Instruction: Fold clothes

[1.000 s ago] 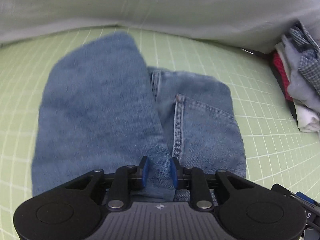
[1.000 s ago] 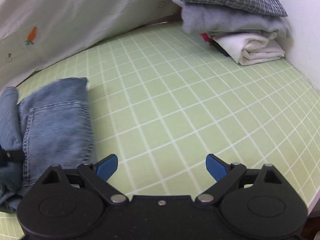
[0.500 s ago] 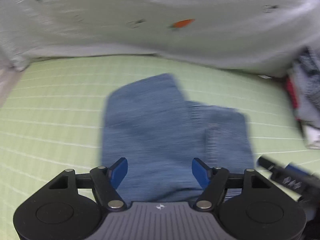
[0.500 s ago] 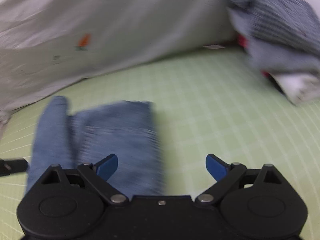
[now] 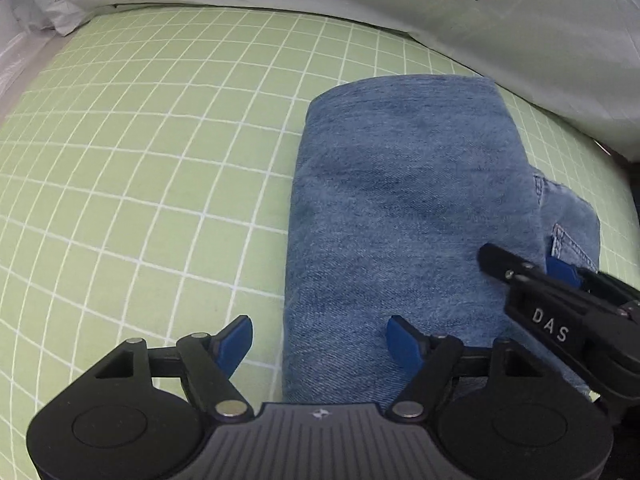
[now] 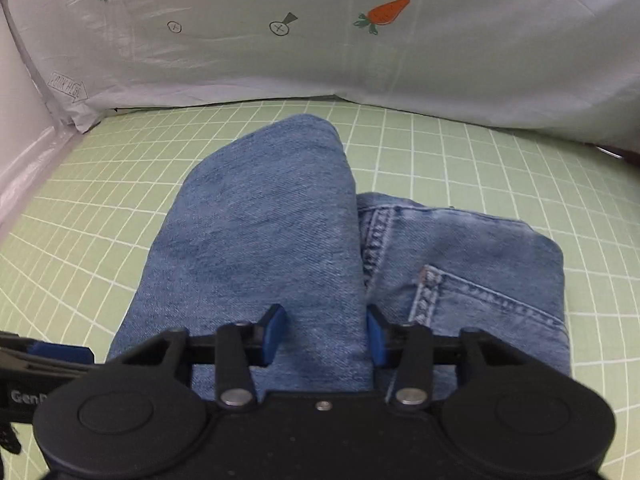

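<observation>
Folded blue jeans (image 5: 408,208) lie on the green grid mat (image 5: 140,160), one leg laid over the pocket side (image 6: 488,280). My left gripper (image 5: 320,338) hovers over the jeans' near left edge. Its jaws are opening, one pad above denim and one above the mat, neither pressing. My right gripper (image 6: 325,332) is at the near edge of the folded leg. Its jaws are closing, with a ridge of denim pinched between the blue pads. It also reaches in from the right in the left wrist view (image 5: 524,264). One left finger (image 6: 60,354) shows in the right wrist view.
A white sheet with carrot prints (image 6: 320,40) hangs along the back of the mat. A pale wall (image 6: 20,152) closes off the left side. Bare mat (image 6: 520,160) lies left, right and behind the jeans.
My left gripper let go of the denim, opened and shifted left. My right gripper swung from the bare mat near the clothes stack over to the jeans and closed on their near edge.
</observation>
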The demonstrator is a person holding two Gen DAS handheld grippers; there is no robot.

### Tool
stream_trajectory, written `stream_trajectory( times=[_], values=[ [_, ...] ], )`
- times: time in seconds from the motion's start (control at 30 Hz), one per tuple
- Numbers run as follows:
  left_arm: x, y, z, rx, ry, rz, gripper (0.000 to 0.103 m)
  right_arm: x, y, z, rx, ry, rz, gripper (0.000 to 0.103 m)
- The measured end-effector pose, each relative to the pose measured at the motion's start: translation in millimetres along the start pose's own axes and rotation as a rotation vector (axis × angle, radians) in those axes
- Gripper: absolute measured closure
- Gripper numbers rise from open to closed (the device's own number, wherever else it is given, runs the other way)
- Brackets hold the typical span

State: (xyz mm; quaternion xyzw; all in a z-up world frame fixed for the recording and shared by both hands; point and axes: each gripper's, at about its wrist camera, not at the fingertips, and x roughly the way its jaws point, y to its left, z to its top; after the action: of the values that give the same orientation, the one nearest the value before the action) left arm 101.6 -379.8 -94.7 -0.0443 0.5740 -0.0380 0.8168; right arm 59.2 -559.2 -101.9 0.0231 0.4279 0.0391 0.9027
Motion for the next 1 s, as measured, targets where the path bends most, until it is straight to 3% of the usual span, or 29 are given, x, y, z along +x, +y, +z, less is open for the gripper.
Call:
stream_trajectory(
  times=[0.03,0.13,0.3,0.43,0.5,0.57,0.63,0.67,0.7,0.73,0.8,0.87,1.0],
  values=[
    [0.3,-0.7,1.8,0.010,-0.001,0.004,0.028,-5.0,2.1,-0.1,-0.015,-0.020,0.007,0.096],
    [-0.3,-1.5,5.5,0.009,-0.004,0.012,0.028,-20.6,8.1,-0.8,-0.062,-0.081,0.024,0.096],
    [-25.2,-12.6,6.7,0.025,-0.090,-0.024,0.028,-66.5,6.4,4.0,-0.086,-0.215,0.028,0.097],
    [-46.1,-28.2,11.1,0.050,-0.167,-0.098,0.022,-119.8,-14.3,-0.7,-0.122,-0.338,-0.068,0.097],
    [-47.4,-40.6,14.2,0.097,-0.183,-0.095,0.022,-131.0,-35.6,-8.0,-0.105,-0.340,-0.145,0.097],
    [-40.3,-50.3,15.3,0.123,-0.163,-0.092,0.021,-128.8,-68.6,-19.6,0.009,-0.279,-0.172,0.096],
    [-28.0,-54.0,15.5,0.117,-0.117,-0.099,0.021,-105.6,-102.2,-35.4,0.128,-0.116,-0.170,0.088],
    [-21.8,-55.7,15.6,0.114,-0.093,-0.102,0.021,-93.3,-113.6,-43.3,0.165,-0.045,-0.178,0.079],
    [-15.8,-56.3,16.0,0.114,-0.073,-0.100,0.021,-85.8,-122.9,-50.1,0.206,-0.010,-0.172,0.075],
    [-9.7,-56.8,16.4,0.113,-0.054,-0.097,0.021,-80.6,-131.6,-56.4,0.249,0.011,-0.161,0.072],
    [-1.0,-55.4,16.3,0.107,-0.034,-0.098,0.019,-77.9,-142.2,-59.7,0.328,0.002,-0.117,0.038],
    [7.5,-51.2,16.9,0.086,-0.018,-0.115,0.018,-73.4,-148.7,-59.7,0.385,-0.009,-0.066,0.025],
    [13.3,-48.4,21.7,0.062,0.014,-0.162,0.018,-49.9,-151.1,-57.4,0.423,0.030,0.008,0.019]
  ],
)
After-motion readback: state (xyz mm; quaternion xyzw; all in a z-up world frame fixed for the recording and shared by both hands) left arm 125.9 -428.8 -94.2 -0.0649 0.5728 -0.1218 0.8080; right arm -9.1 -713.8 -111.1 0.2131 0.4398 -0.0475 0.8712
